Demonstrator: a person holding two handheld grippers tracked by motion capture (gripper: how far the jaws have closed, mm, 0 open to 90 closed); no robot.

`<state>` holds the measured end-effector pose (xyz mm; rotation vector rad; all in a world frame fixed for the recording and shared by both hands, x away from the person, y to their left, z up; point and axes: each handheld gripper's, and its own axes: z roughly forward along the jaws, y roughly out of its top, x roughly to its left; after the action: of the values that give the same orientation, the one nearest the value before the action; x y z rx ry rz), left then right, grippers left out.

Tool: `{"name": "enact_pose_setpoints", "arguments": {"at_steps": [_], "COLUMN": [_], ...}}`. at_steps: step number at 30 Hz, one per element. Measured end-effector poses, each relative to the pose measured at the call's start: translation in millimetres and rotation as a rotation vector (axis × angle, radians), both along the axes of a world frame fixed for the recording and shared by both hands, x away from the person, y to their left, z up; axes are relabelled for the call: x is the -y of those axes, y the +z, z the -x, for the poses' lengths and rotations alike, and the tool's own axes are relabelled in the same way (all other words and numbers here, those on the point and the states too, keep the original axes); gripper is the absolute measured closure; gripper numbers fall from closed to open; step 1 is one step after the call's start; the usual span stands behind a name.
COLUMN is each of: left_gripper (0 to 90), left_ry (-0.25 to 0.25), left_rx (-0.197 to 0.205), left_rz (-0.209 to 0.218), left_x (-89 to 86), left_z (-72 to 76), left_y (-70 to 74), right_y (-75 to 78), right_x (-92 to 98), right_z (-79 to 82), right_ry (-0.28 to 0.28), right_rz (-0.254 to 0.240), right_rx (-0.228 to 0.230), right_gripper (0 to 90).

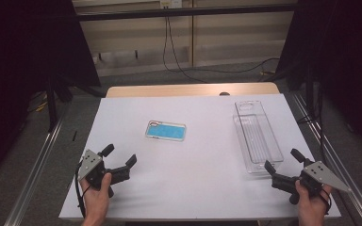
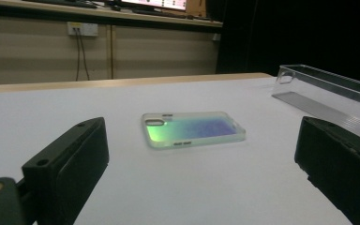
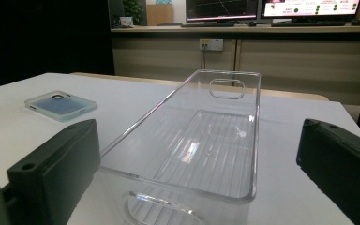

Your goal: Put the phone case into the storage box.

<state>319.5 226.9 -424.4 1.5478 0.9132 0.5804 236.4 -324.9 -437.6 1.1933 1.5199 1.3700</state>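
Tabletop point(image 1: 193, 155) first, seen from the high view: a white sheet covers it, with a phone case point(image 1: 166, 130) lying flat a little left of centre and a clear plastic bin point(image 1: 257, 135) standing lengthwise on the right side. At the near left corner a hand holds the left claw point(image 1: 119, 157), jaws spread wide and holding nothing, well apart from the case. At the near right, the right claw point(image 1: 283, 158) is just as wide, its 2 jaws pointing at the bin's near end.

From the left gripper view, the phone case point(image 2: 193, 130) lies between and beyond the 2 black jaws, shimmering green and violet.

From the right gripper view, the clear plastic bin point(image 3: 201, 140) sits just ahead between the open jaws, untouched.
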Motion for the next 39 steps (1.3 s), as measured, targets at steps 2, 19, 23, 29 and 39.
{"name": "enact_pose_setpoints", "arguments": {"at_steps": [2,19,23,29,39], "left_gripper": [3.2,1.6,1.6,1.7,1.9], "left_ry": [-0.005,-0.112,-0.096,-0.096,-0.113], "left_rx": [0.009,0.062,0.067,0.081,0.073], "left_rz": [-0.010,-0.034,-0.023,-0.016,-0.012], "left_x": [3.7,30.7,38.3,46.4,56.5], "left_z": [-1.7,-20.1,-23.8,-27.7,-39.7], "left_y": [2.1,8.5,9.8,10.6,11.7], "right_y": [0.2,1.1,0.5,0.5,0.5], "right_x": [0.1,-2.0,-1.4,-0.6,-1.2], "right_z": [1.0,0.8,0.6,1.1,1.2], "right_ry": [0.001,0.000,-0.004,-0.007,-0.003], "right_rz": [-0.001,0.009,0.006,0.008,0.009], "right_rx": [-0.003,0.002,0.000,-0.002,-0.003], "right_gripper": [0.0,0.0,0.0,0.0,0.0]}}
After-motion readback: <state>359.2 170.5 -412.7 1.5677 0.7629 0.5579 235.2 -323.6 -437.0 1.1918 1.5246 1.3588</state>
